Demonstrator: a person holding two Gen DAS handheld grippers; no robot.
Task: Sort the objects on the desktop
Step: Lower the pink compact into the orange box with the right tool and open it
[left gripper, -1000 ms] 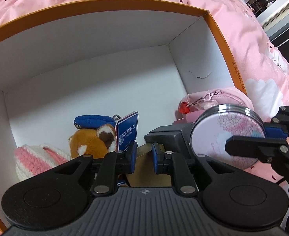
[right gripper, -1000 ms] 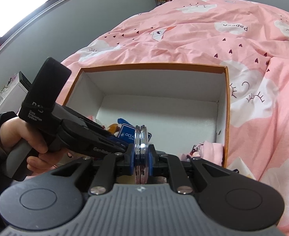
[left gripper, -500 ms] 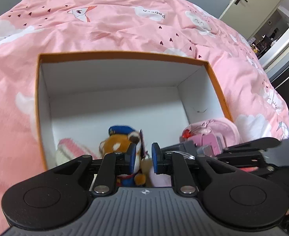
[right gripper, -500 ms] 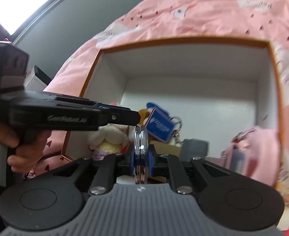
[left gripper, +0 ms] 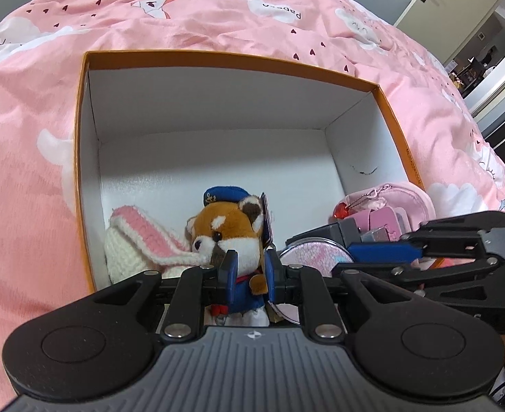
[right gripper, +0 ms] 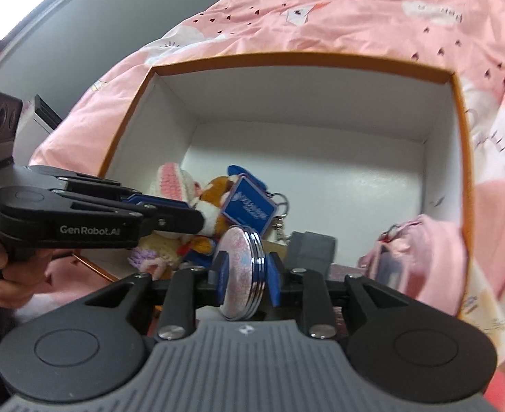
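Right gripper (right gripper: 245,276) jaws opening, round pink compact mirror (right gripper: 242,273) tilted between them, leaning on the left pad, over the near edge of the orange-rimmed white box (right gripper: 460,110) on the pink duvet (right gripper: 355,13). Left gripper (left gripper: 250,276) jaws narrow, nothing between them. Inside the box: red panda plush (left gripper: 230,231) in blue cap at near edge, crocheted pink-white bunny (left gripper: 139,240) in near-left corner, pink pouch (left gripper: 400,202) against right wall, blue tag (right gripper: 250,207) on the plush.
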